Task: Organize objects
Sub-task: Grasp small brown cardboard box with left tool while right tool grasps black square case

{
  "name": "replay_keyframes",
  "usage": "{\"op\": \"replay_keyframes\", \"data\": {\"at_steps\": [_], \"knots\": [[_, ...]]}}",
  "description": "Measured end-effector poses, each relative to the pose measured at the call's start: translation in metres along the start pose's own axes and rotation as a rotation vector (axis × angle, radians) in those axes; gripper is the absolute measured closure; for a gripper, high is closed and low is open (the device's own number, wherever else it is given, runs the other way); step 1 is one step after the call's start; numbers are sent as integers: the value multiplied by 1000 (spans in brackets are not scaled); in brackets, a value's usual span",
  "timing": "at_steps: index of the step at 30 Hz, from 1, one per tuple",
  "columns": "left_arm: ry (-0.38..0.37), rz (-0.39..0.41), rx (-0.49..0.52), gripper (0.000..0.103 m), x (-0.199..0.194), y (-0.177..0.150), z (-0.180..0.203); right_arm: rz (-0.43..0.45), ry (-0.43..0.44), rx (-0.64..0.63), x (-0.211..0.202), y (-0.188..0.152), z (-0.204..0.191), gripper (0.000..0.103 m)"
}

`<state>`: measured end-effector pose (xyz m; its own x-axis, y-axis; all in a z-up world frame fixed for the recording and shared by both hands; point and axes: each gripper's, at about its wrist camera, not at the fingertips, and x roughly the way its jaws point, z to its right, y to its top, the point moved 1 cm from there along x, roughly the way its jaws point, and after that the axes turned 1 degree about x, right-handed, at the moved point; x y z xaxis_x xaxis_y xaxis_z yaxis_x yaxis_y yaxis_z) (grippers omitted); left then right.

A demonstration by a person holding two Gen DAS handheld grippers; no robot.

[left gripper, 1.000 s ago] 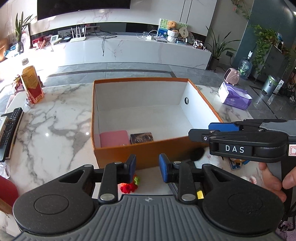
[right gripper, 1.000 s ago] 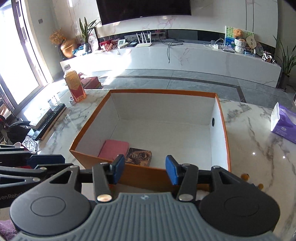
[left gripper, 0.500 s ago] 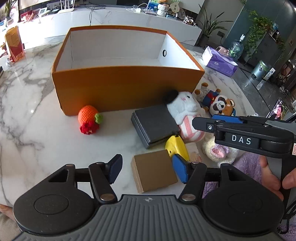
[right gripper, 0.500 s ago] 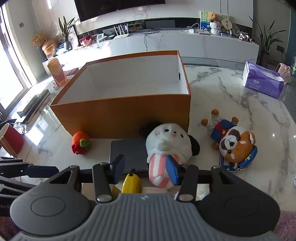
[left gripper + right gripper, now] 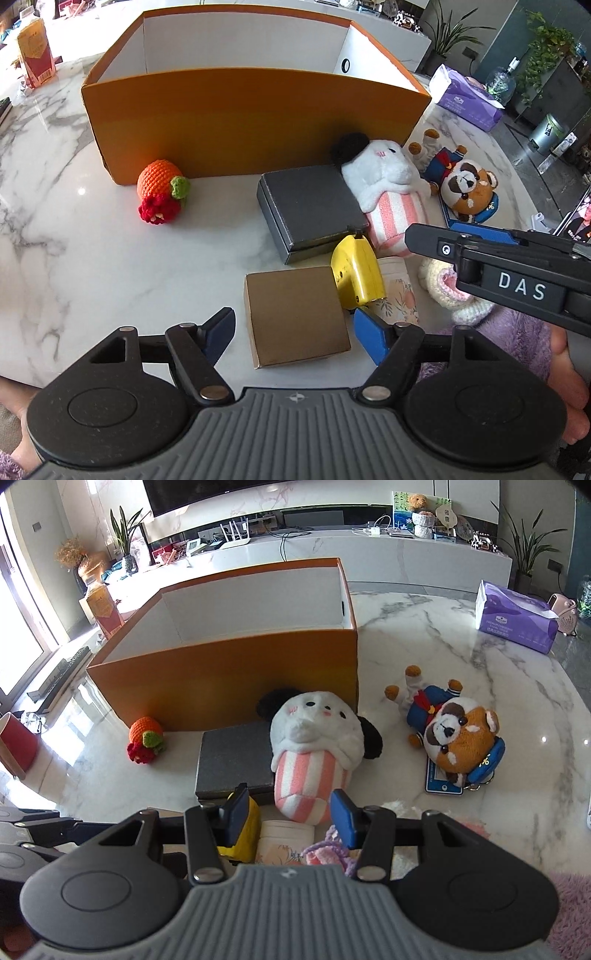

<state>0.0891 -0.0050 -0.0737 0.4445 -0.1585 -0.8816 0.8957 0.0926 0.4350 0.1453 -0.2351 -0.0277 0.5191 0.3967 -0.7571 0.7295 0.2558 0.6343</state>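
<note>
White marble bench (image 5: 55, 229) spreads under everything, veined in grey, with a long white media counter (image 5: 369, 550) behind it. Biggest of my things is the orange box (image 5: 255, 122), open at the top with white inner walls, standing at the far side of the clutter. Just in front of it lies the flat grey case (image 5: 310, 206), and leaning over that case's right edge is the white plush with black ears and a pink-striped body (image 5: 314, 746). Right of it, apart on the marble, lies the red panda plush in a blue outfit (image 5: 458, 734), resting on a blue card. A purple tissue pack (image 5: 517, 622) sits farther back on the right. Nearer me, the brown cardboard cube (image 5: 295, 314) lies between the blue pads of my left tongs (image 5: 295, 332), which are spread wide with a gap on both sides of it, touching nothing. Just beside the cube's right edge is the yellow toy (image 5: 356, 273), and next to that a pale floral-printed jar (image 5: 399, 295). My right tongs (image 5: 290, 818) are spread too, holding nothing, with the striped foot of the white plush and the jar's lid showing between their pads. Smallest, off to the left by the box's near corner, is the crocheted orange fruit with a red tuft (image 5: 160, 192).
</note>
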Motion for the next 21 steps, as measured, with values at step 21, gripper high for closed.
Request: {"op": "replay_keyframes", "data": {"at_steps": [21], "knots": [[91, -23, -56, 31, 4, 9, -43, -65, 53, -166, 43, 24, -47, 43]]}}
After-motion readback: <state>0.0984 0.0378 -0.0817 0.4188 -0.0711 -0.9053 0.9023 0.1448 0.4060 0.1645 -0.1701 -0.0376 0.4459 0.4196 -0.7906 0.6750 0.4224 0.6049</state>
